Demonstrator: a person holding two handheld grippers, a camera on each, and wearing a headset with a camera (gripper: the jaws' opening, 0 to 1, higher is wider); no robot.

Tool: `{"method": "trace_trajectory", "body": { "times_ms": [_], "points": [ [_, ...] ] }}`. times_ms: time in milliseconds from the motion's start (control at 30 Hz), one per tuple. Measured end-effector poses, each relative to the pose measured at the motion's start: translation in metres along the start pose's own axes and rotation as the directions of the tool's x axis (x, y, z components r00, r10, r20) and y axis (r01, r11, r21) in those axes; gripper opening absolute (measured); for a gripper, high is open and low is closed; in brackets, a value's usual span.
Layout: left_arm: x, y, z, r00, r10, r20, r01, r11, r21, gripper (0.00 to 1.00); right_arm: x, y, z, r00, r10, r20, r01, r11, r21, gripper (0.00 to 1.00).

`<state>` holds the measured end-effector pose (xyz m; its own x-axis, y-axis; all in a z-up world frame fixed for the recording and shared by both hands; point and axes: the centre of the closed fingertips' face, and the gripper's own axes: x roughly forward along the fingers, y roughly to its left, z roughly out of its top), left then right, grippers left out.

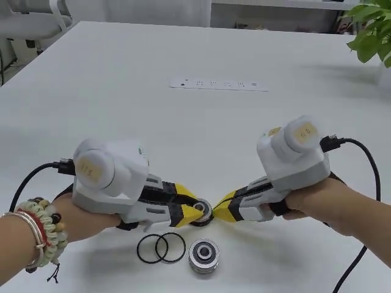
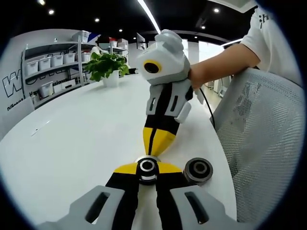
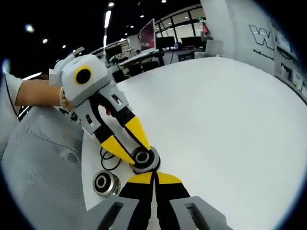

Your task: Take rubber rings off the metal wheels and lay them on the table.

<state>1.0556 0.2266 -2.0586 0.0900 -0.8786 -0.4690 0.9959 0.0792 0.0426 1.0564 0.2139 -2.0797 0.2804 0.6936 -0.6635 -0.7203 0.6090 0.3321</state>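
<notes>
Clamping the wheel [image 2: 147,168] low over the table [image 1: 183,134], our left gripper [image 1: 197,212] faces the right gripper [image 3: 153,174], jaws pressed together at its rim; we fear a hard tug twists the wheel loose onto the rings [image 1: 160,248] below.

Yellow-black left tool [image 1: 201,212] and right tool [image 1: 220,209], 2 black rings [image 1: 160,248], silver wheel [image 1: 203,255].

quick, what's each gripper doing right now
Left gripper: closed on a metal wheel.
Right gripper: fingers shut, tips at that wheel's rim; whether they pinch anything cannot be told.
</notes>
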Motion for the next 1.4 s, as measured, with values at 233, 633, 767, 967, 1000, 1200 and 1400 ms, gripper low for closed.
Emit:
{"method": "trace_trajectory", "body": {
  "times_ms": [233,633,767,967,1000,1200,1400],
  "points": [
    [0.000,0.000,0.000,1.0000,0.001,0.001,-0.001,1.000,0.003,0.07,-0.004,-0.003,0.005,0.9999,-0.001,0.017,-0.001,0.991,0.136,0.00],
    [0.001,-0.002,0.001,1.0000,0.002,0.001,-0.002,1.000,0.009,0.07,-0.008,0.005,0.011,0.9975,0.033,0.062,-0.044,0.980,0.192,0.00],
    [0.001,-0.001,0.001,1.0000,0.002,0.002,-0.002,1.000,0.011,0.07,-0.009,0.010,0.012,0.9977,0.032,0.061,-0.042,0.982,0.186,0.00],
    [0.002,-0.001,0.002,1.0000,0.006,0.004,-0.006,1.000,0.015,0.07,-0.009,0.011,0.013,0.9977,0.033,0.059,-0.042,0.985,0.167,0.00],
    [0.002,-0.001,0.002,1.0000,0.007,0.005,-0.007,1.000,0.018,0.07,-0.009,0.012,0.013,0.9977,0.033,0.059,-0.043,0.986,0.164,0.00],
    [0.003,-0.001,0.002,1.0000,0.005,0.009,-0.005,1.000,0.014,0.07,-0.008,0.016,0.015,0.9989,0.020,0.042,-0.025,0.992,0.127,0.00],
    [0.003,-0.001,0.002,0.9999,0.004,0.011,-0.004,1.000,0.018,0.07,-0.009,0.014,0.017,0.9979,0.036,0.055,-0.043,0.989,0.139,0.00]
  ]
}}
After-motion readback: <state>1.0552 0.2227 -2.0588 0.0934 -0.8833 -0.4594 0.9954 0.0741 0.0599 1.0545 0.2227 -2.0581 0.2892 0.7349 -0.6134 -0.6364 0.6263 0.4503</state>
